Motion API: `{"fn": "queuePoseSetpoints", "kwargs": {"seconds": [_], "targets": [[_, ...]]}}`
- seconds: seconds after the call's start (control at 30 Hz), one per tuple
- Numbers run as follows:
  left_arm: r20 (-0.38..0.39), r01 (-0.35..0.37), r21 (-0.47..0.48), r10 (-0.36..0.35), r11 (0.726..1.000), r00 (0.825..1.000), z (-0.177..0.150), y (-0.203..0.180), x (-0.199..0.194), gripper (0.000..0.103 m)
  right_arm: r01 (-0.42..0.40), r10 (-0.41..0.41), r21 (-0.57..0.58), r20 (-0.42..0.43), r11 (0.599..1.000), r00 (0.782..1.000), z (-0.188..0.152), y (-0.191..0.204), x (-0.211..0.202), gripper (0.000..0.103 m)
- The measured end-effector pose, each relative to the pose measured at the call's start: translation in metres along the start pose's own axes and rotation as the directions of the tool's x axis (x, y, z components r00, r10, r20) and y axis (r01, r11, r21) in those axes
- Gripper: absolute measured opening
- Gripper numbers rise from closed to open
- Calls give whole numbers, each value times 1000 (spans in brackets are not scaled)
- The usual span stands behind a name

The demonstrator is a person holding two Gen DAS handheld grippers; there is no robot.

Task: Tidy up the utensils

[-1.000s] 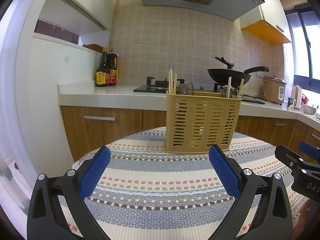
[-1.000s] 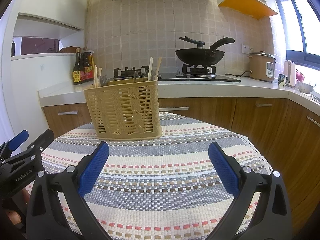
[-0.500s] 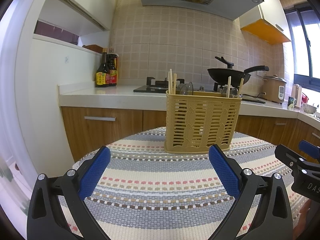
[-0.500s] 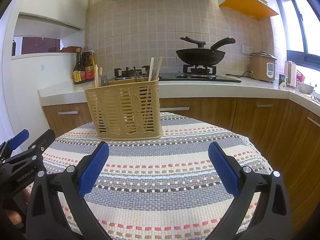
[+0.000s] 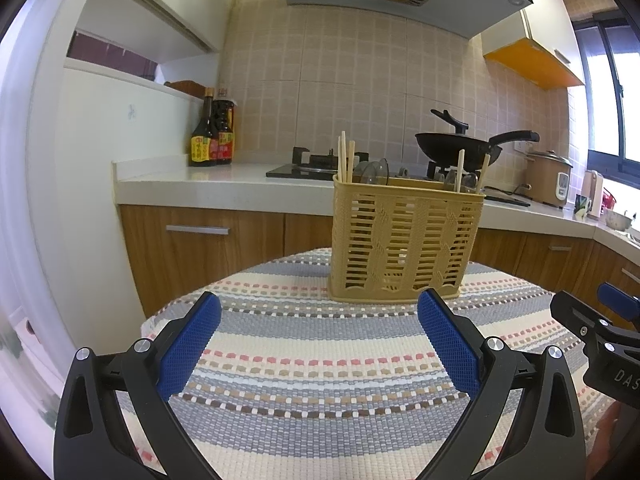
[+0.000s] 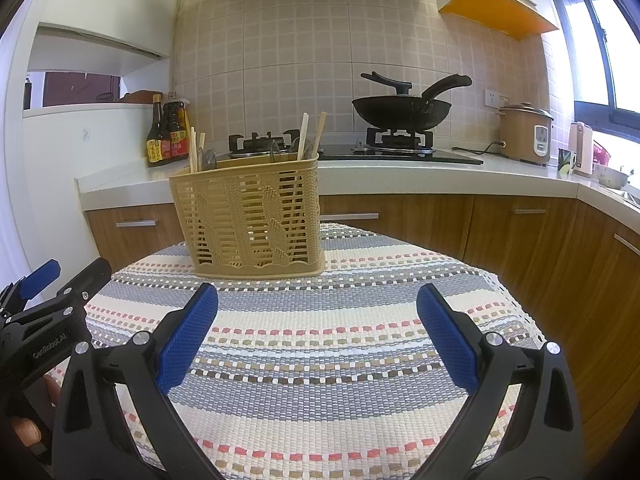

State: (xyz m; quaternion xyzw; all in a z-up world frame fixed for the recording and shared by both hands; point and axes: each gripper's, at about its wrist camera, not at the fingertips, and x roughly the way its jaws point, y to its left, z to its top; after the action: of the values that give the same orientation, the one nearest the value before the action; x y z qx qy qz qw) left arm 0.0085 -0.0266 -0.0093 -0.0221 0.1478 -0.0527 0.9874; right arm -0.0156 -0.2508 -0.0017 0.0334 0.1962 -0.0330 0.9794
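A tan plastic utensil basket (image 5: 404, 240) (image 6: 250, 216) stands upright on the far part of a round table with a striped woven cloth (image 5: 320, 380) (image 6: 320, 352). Wooden chopsticks (image 5: 346, 158) (image 6: 310, 136) and clear spoon heads (image 5: 374, 172) stick up out of it. My left gripper (image 5: 318, 344) hovers over the near cloth, open, nothing between its blue pads. My right gripper (image 6: 316, 340) is likewise open and empty, short of the basket. Each gripper shows at the edge of the other's view.
Behind the table runs a white counter (image 5: 224, 184) over wooden cabinets, with sauce bottles (image 5: 212, 136), a gas hob, a black wok (image 6: 402, 110) and a rice cooker (image 6: 524, 132). The table edge drops off at right (image 6: 516, 300).
Hardly anything has moved; the right wrist view has crept very slightly toward the basket. Both grippers stay open.
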Motion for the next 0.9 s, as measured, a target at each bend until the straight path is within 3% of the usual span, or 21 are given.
{"fn": "queuePoseSetpoints", "kwargs": {"seconds": [0.9], "targets": [[-15,-1,4,1,1000,1000,-1,-1,2,95,-4,4,-12,-7,1000,1000,-2,3,0,95]]}}
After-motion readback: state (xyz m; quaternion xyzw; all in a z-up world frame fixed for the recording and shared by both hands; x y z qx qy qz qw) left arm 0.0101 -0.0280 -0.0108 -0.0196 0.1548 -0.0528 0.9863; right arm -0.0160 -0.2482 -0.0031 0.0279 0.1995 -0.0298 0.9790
